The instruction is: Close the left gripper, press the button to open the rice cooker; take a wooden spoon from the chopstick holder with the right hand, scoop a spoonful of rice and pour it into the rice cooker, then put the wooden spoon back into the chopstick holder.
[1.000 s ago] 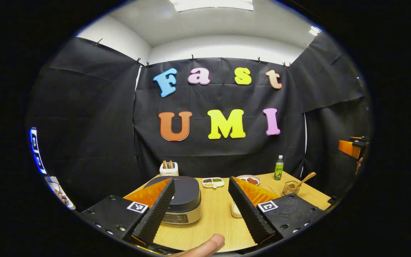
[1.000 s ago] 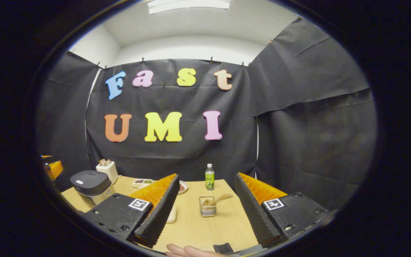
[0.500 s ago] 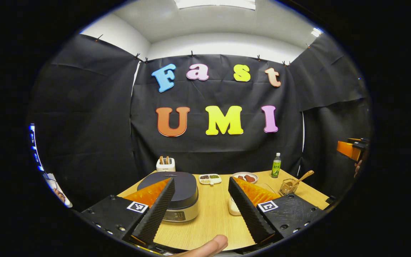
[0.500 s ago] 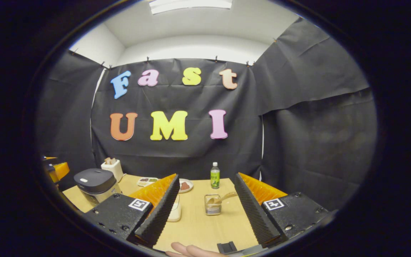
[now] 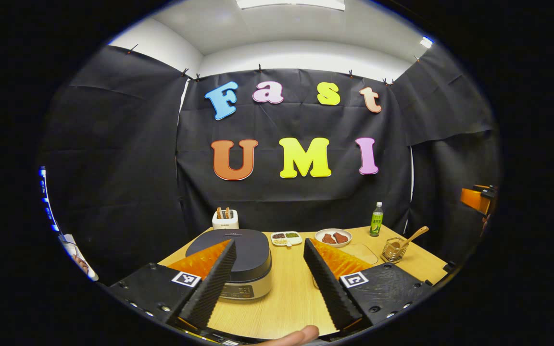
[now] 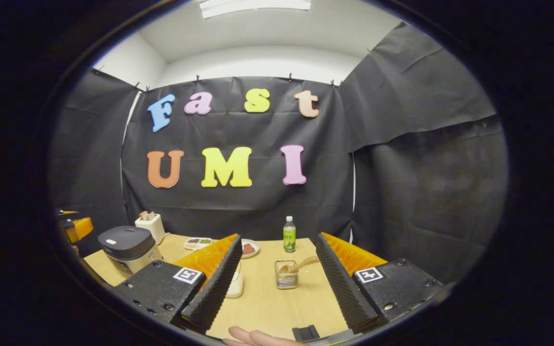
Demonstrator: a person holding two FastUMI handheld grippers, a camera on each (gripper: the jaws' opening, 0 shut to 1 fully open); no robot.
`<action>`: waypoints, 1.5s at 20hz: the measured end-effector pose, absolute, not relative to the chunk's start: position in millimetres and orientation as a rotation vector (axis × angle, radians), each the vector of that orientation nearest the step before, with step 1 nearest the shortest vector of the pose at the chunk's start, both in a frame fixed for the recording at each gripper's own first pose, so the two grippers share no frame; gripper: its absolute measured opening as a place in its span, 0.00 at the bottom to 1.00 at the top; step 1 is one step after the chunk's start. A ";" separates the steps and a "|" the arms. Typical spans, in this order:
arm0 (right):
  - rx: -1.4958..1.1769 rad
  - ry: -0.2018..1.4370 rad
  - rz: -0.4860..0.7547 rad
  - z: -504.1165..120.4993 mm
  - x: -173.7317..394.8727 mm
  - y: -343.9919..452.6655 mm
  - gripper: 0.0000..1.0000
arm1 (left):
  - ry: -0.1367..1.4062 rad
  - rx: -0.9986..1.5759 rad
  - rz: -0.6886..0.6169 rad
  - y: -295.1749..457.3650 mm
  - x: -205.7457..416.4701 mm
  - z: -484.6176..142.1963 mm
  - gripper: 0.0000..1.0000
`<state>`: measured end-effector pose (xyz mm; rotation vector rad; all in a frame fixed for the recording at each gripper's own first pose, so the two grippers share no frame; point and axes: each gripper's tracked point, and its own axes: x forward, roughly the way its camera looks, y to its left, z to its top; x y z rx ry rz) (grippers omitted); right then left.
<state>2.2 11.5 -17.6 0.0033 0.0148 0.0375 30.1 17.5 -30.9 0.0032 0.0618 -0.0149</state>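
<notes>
1 rice cooker (image 5: 238, 262); 1 toaster (image 5: 225, 219); 1 bottle (image 5: 376, 219); 1 wooden spoon (image 5: 410, 238); 1 chopstick holder (image 5: 393, 251); 2 dishes (image 5: 333, 237).

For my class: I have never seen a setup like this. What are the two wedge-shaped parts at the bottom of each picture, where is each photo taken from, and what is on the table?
A person holds a pair of tongs in each hand, and a camera rides on each pair. The wedges are that pair's own two fingers. In the left gripper view the left tongs stand open and hold nothing; in the right gripper view the right tongs are likewise open and empty.

On the wooden table stand a closed rice cooker, a toaster, a small divided dish, a plate, a green bottle and a wire holder with a wooden spoon in it.
</notes>
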 end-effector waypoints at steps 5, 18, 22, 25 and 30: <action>0.011 0.016 0.065 -21.0 0.5 20.2 1.00 | 0.131 -0.009 -0.029 28.8 46.3 -45.7 0.36; 0.026 0.031 0.087 -38.2 1.7 19.9 1.00 | 0.444 0.003 0.103 105.6 114.7 -117.8 0.00; 0.025 0.063 0.080 -51.3 11.8 18.7 1.00 | 0.518 0.005 0.091 108.3 133.8 -136.7 0.00; 0.025 0.081 0.080 -59.8 16.5 18.4 1.00 | 0.543 0.005 0.097 114.6 143.8 -145.4 0.00; 0.032 0.108 0.080 -70.0 22.1 15.2 1.00 | 0.589 0.024 0.104 121.7 148.9 -165.0 0.00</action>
